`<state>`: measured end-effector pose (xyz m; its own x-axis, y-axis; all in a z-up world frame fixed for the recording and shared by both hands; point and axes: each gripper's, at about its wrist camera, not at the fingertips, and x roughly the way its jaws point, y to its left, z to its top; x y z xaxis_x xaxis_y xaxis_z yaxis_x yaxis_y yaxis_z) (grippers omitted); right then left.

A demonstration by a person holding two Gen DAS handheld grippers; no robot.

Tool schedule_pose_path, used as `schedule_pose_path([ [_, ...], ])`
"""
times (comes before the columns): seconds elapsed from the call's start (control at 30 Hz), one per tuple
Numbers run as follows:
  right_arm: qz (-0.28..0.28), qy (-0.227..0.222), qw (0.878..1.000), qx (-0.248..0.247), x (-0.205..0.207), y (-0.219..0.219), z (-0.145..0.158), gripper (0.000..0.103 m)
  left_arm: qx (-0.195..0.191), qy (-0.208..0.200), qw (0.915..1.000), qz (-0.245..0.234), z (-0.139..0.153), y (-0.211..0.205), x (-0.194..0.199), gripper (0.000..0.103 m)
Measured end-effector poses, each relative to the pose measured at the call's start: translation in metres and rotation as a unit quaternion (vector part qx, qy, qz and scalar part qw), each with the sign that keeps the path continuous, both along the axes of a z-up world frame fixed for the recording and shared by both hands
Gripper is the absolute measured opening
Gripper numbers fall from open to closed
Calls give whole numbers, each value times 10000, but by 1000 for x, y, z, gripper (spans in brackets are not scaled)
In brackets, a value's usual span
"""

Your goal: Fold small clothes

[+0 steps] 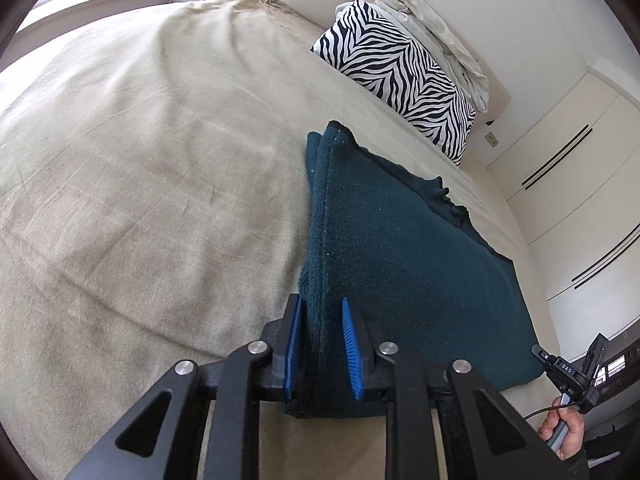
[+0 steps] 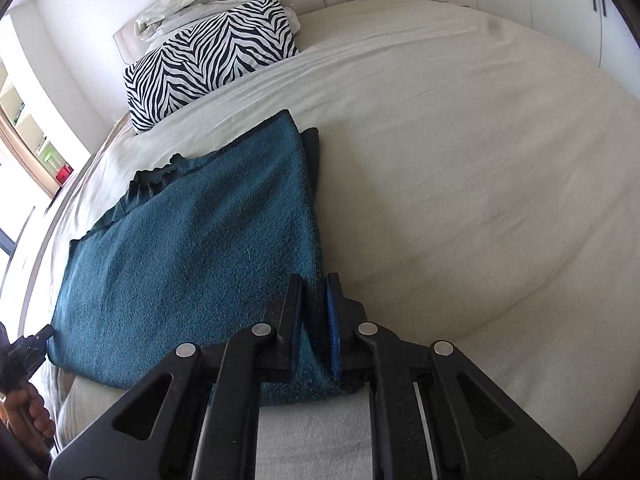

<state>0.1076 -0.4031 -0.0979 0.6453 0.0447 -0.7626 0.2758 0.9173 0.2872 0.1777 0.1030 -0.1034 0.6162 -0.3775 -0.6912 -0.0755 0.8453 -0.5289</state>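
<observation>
Now the teal garment (image 1: 400,264) lies folded flat on the beige bed (image 1: 140,200), below a zebra-striped pillow (image 1: 400,76). Left claw (image 1: 320,312) pinches its near edge at one corner; right claw (image 2: 314,292) is clamped on the other near corner.

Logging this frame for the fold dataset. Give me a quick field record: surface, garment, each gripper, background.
surface: bed with beige cover
garment: teal cloth, folded, flat on bed
left gripper: shut on near-left edge of the cloth
right gripper: shut on near-right edge of the cloth
background: zebra pillow at headboard, white bedding bundled behind it
</observation>
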Motion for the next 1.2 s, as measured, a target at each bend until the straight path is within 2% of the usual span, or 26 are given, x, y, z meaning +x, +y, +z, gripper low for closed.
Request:
schedule_pose_path([
  [0.1,-42,-31,10000,14,-7,-1,6,6,84,-5,10000,-36,-1,-1,0,12],
  [0.27,-142,-4,9996,257,-18,-7,5,5,114,43,9999,-74,-3,0,1,11],
  [0.77,-342,76,9959,835,-36,-20,-22,5,205,42,9997,-149,-5,2,-4,10],
  [0.93,-260,116,9968,745,-34,-18,-22,5,234,45,9996,-159,-7,2,-3,10],
  [1.03,-290,132,9954,907,-35,-22,-19,7,320,58,9993,-172,-2,1,-3,12],
  [1.07,-365,155,9957,843,-36,-24,-14,13,484,32,9987,-129,5,0,-4,15],
  [1.1,-498,135,9962,696,-39,-27,-5,28,686,-69,9976,-63,13,-1,-7,16],
  [1.13,-647,-45,9961,592,-44,-30,6,35,849,-238,9961,-14,24,-2,-9,16],
  [1.17,-768,-313,9950,548,-49,-34,19,47,995,-404,9942,-6,35,-4,-8,17],
  [1.2,-813,-530,9939,526,-49,-35,31,49,1133,-533,9921,-24,45,-8,-5,22],
])
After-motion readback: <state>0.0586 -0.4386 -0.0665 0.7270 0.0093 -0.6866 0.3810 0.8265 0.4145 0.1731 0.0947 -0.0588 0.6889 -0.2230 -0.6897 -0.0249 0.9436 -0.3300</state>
